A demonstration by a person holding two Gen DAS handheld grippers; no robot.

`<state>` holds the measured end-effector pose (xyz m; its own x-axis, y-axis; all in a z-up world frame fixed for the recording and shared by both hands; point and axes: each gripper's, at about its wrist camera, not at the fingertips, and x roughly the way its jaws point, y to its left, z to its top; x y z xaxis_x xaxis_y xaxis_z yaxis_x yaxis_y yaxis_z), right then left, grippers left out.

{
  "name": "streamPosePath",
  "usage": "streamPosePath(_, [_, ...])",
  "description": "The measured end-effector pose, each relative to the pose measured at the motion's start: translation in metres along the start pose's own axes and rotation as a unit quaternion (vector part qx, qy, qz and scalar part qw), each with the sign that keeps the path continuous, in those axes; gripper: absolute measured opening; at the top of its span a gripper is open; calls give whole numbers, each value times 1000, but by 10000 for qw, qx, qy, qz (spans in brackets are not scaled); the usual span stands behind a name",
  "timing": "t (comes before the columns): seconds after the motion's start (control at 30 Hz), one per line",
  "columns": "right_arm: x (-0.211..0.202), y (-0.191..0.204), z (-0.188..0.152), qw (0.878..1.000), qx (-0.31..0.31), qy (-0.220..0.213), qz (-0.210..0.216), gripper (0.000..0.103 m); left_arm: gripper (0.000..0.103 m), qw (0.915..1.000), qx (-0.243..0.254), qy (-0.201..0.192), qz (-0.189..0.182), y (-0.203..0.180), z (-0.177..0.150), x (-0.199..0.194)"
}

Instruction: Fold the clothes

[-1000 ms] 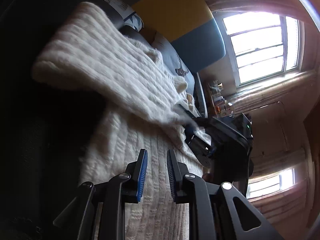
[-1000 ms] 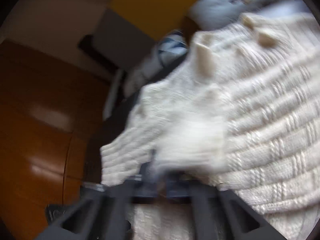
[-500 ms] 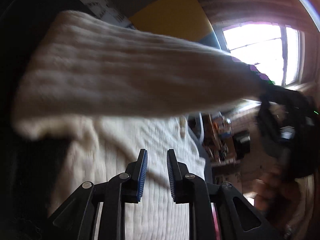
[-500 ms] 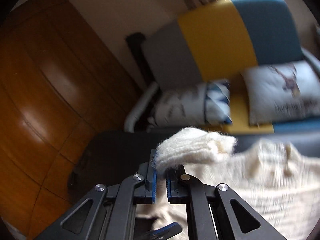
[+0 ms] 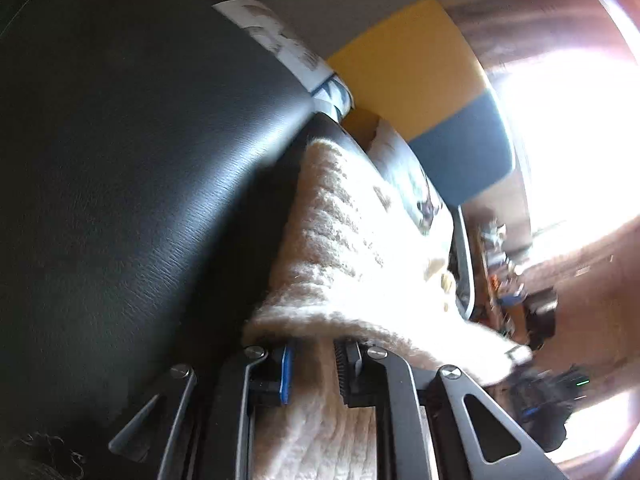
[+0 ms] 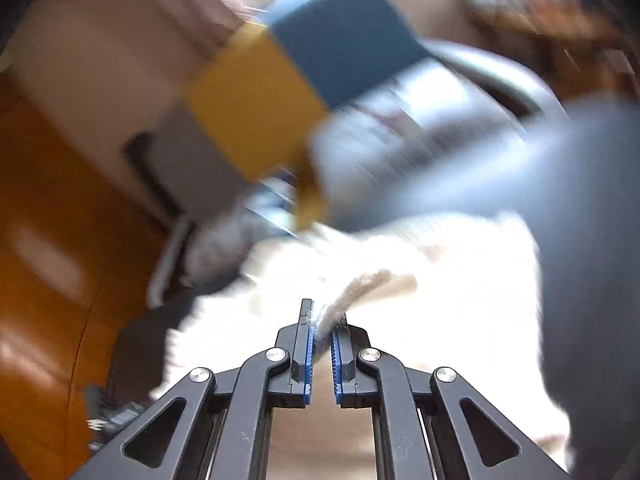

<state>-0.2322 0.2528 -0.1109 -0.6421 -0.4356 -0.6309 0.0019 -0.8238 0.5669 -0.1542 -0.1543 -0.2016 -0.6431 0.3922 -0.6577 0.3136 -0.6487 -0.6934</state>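
— What's the biggest thing in front of you?

— A black padded surface (image 5: pixel 120 200), with one cream knitted sweater (image 5: pixel 344 240) lying on it. Its long axis runs away from me toward the sofa (image 5: pixel 420 80) and its cushions.

— Which way does it lie from each tool?

— Straight ahead and under both. My left hand-held gripper (image 5: pixel 312 368) sits at the near edge, fingers apart, with knit lying between and over them; they don't look clamped. My right hand-held gripper (image 6: pixel 322 360) is nearly closed on a thin tuft of the sweater's edge (image 6: pixel 352 292), lifted above the rest.

— Which is nearer the fold?

— The right, I judge; it carries the raised part. The picture is blurred, so I can't tell which part.

— The count?

— One sweater, two grippers.
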Motion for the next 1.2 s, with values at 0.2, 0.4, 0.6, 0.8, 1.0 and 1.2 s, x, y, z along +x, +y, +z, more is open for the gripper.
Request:
streamPosePath(0.2, [-2,-60,-36,9911,1142,-158,666,14,17,9996,273,116,-30,-14,-13,-3])
streamPosePath(0.4, [-13,-92,-53,9658,2045,-554,1494,61,21,9964,-138,-98,-831,-10,-18,-27])
streamPosePath(0.6, [-31,-62,-27,9887,1039,-720,806,8,24,9979,-330,15,-563,-12,-3,-7])
streamPosePath(0.8, [-49,-31,-2,9961,16,-874,105,8,14,9986,287,-116,-426,-37,2,-7])
streamPosePath(1.0, [-16,-73,-8,9978,504,-262,-350,8,15,9972,631,383,116,-34,-12,12])
streamPosePath(1.2, [-12,-88,-23,9958,785,-306,-351,12,14,9962,762,345,227,-26,-18,-5])
